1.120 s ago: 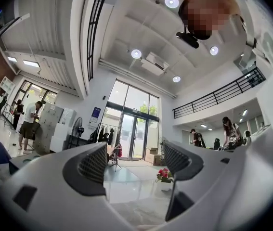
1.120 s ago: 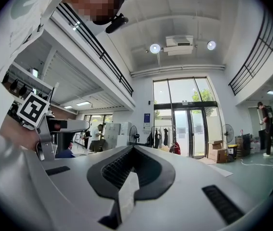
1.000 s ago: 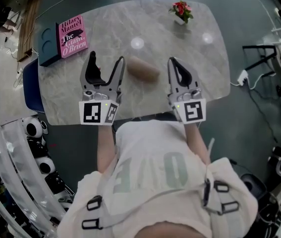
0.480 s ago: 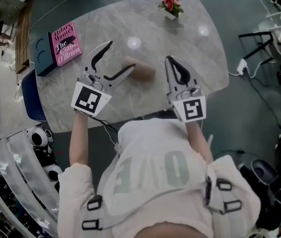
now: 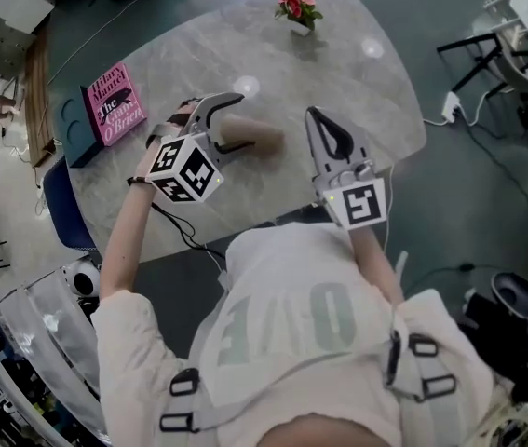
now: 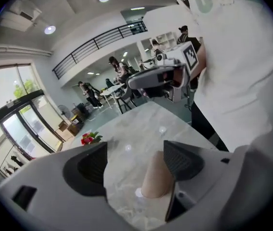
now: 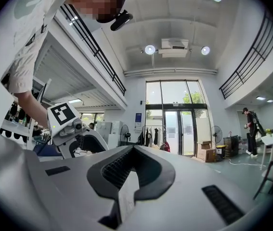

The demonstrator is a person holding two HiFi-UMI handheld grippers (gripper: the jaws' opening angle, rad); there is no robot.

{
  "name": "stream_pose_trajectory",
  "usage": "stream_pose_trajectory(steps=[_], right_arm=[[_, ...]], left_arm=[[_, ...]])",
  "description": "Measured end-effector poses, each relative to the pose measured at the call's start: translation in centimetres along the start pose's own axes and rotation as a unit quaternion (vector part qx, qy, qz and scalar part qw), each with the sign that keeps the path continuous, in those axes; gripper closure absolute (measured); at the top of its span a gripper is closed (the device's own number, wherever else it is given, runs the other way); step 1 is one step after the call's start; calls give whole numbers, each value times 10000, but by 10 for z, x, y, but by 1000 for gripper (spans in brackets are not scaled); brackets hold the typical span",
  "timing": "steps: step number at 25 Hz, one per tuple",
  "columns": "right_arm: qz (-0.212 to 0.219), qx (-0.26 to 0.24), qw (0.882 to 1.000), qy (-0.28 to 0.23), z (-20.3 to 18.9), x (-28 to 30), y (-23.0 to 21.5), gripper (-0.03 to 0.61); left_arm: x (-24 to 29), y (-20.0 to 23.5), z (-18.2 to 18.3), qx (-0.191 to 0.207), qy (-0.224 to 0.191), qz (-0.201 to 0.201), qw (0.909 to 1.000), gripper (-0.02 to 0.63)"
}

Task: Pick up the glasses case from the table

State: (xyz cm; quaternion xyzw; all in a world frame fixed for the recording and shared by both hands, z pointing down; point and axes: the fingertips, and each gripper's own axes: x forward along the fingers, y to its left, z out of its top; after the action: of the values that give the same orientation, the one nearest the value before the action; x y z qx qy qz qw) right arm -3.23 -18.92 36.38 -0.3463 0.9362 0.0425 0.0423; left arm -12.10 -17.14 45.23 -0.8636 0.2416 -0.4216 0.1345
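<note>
The glasses case (image 5: pixel 260 135) is a tan rounded cylinder lying on the grey marble table (image 5: pixel 338 82). My left gripper (image 5: pixel 235 121) is turned on its side at the case's left end, and it is open. In the left gripper view the case (image 6: pixel 156 177) lies between the jaws, close against the right-hand one; contact cannot be told. My right gripper (image 5: pixel 324 125) hovers to the right of the case, shut and holding nothing. The right gripper (image 7: pixel 135 166) points level across the room, so its view shows no table.
A pink book (image 5: pixel 113 102) rests on a dark blue box (image 5: pixel 70 136) at the table's left end. A small pot of red flowers (image 5: pixel 297 9) stands at the far edge. A blue chair (image 5: pixel 59 203) stands beside the left end.
My left gripper has rolled onto its side and swung in toward the case, so its open jaws now flank the case's left end. The right gripper has hardly moved.
</note>
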Motion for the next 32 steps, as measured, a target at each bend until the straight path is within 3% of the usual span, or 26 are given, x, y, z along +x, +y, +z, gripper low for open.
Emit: stream_pose_trajectory(steps=[5,13,20,32], right_arm=[[-153,-52,9999,51,-1,-11,-6,577],[-288,-57,9995,150,-5,-26,-8,577],[-380,-40,9990,250,-12,-32,-10,577],[-600,131,9976,310,-20,-41,-18,577]], left_arm=[[26,-21,-22,634,573,-789,9932,265],[64,-46,-53,1050,1252,-1712,9716,265],[93,-62,-99,1393,1934,-2102,9482,265],[120,-80,-131,981,2390,-2568,9313,265]])
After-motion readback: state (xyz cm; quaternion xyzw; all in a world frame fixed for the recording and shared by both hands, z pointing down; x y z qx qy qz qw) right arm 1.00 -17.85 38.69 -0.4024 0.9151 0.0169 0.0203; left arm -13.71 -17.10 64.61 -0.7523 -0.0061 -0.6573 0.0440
